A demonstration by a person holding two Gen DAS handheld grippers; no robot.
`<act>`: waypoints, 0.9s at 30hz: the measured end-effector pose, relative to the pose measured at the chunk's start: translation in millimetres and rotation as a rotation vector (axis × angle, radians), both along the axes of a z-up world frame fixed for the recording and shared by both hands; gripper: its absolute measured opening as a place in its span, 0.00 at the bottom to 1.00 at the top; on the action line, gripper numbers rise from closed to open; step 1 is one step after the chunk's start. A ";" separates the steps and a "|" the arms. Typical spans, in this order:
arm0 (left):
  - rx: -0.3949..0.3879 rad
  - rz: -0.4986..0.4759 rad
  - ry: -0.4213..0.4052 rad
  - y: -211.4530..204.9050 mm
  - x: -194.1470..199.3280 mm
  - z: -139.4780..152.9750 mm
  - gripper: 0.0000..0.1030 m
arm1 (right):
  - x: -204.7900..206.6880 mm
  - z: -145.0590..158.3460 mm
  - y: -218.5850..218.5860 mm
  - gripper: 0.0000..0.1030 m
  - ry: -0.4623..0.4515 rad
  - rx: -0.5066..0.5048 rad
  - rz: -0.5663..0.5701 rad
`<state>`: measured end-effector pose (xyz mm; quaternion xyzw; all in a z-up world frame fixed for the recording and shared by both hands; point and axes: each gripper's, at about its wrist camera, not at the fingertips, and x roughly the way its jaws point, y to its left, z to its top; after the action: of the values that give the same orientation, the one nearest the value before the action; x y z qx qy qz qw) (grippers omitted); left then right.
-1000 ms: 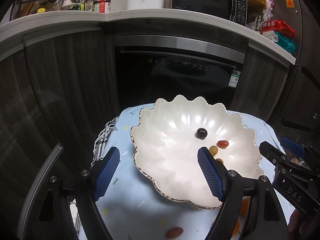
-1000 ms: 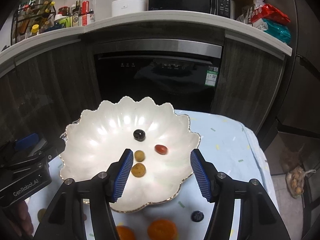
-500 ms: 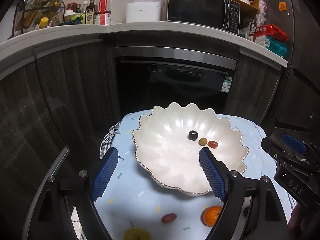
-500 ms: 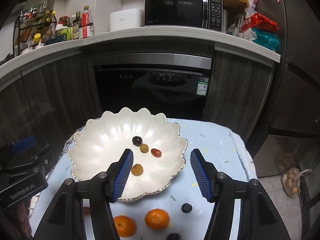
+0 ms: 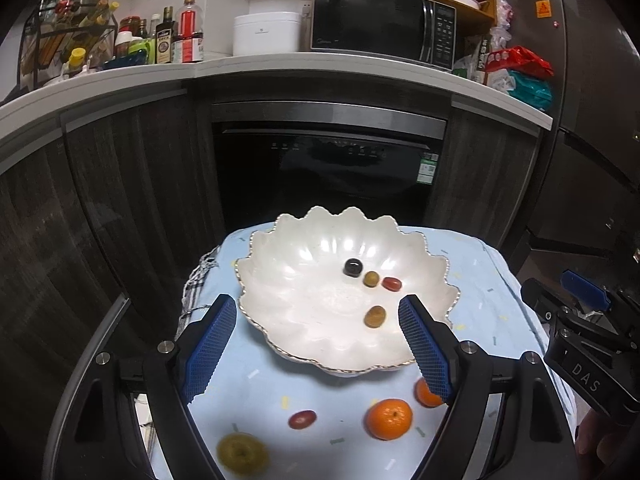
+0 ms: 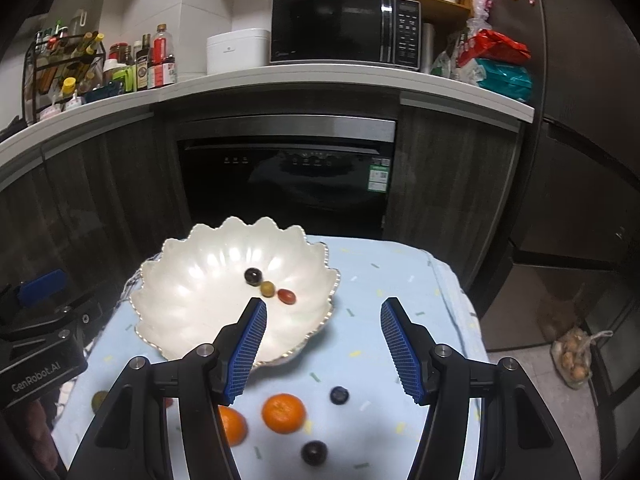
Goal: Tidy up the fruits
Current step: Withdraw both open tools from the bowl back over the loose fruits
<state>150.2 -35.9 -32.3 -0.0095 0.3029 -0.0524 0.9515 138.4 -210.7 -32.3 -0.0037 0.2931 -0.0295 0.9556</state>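
Observation:
A white scalloped bowl (image 5: 304, 280) (image 6: 200, 300) sits on a light blue cloth and holds a dark grape (image 5: 353, 267), a yellow-green one (image 5: 371, 279), a red tomato (image 5: 391, 283) and a brown fruit (image 5: 375, 316). On the cloth in front lie two oranges (image 5: 389, 418) (image 6: 283, 413), a red tomato (image 5: 301, 419), a yellow-green fruit (image 5: 242, 453), a blueberry (image 6: 339, 395) and a dark grape (image 6: 314, 452). My left gripper (image 5: 318, 348) and right gripper (image 6: 322, 352) are open, empty, held above the cloth's near side.
The blue cloth (image 6: 400, 292) covers a small table with a checked cloth (image 5: 196, 284) hanging at its left. Behind stand a dark oven (image 5: 328, 168) and a counter with bottles (image 5: 172, 36) and a microwave (image 5: 380, 32). A bag (image 6: 576, 356) lies on the floor at right.
Both grippers have drawn back and up from the bowl, so the loose fruit on the cloth's near side has come into view. Both stay open.

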 end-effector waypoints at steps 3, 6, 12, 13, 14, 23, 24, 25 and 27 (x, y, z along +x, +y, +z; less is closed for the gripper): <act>0.005 -0.008 -0.002 -7.6 -5.0 0.3 0.84 | -6.8 -2.0 -8.3 0.59 0.005 0.000 -0.011; 0.010 -0.017 -0.001 -13.9 -8.0 -0.2 0.84 | -11.5 -4.5 -14.4 0.59 0.011 0.002 -0.018; 0.024 -0.028 0.014 -21.1 -13.2 -7.3 0.85 | -19.3 -12.7 -21.9 0.66 0.028 0.005 -0.035; 0.025 -0.028 0.017 -21.3 -13.9 -9.0 0.86 | -20.9 -13.7 -22.9 0.70 0.025 0.005 -0.040; 0.026 -0.028 0.019 -21.6 -15.0 -10.9 0.87 | -22.3 -14.7 -23.5 0.71 0.024 0.005 -0.042; 0.040 -0.037 0.040 -20.9 -20.8 -31.3 0.89 | -29.4 -31.0 -24.4 0.71 0.037 -0.013 -0.043; 0.042 -0.038 0.042 -20.4 -21.0 -33.3 0.89 | -29.6 -33.1 -23.9 0.71 0.039 -0.015 -0.040; 0.043 -0.038 0.042 -20.2 -21.1 -35.0 0.89 | -30.0 -35.6 -23.1 0.71 0.042 -0.018 -0.038; 0.045 -0.037 0.041 -19.4 -22.1 -39.2 0.90 | -31.4 -40.6 -22.1 0.71 0.046 -0.018 -0.033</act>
<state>128.2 -55.3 -71.5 0.0164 0.3233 -0.0631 0.9440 107.0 -232.8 -72.9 -0.0081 0.3147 -0.0481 0.9479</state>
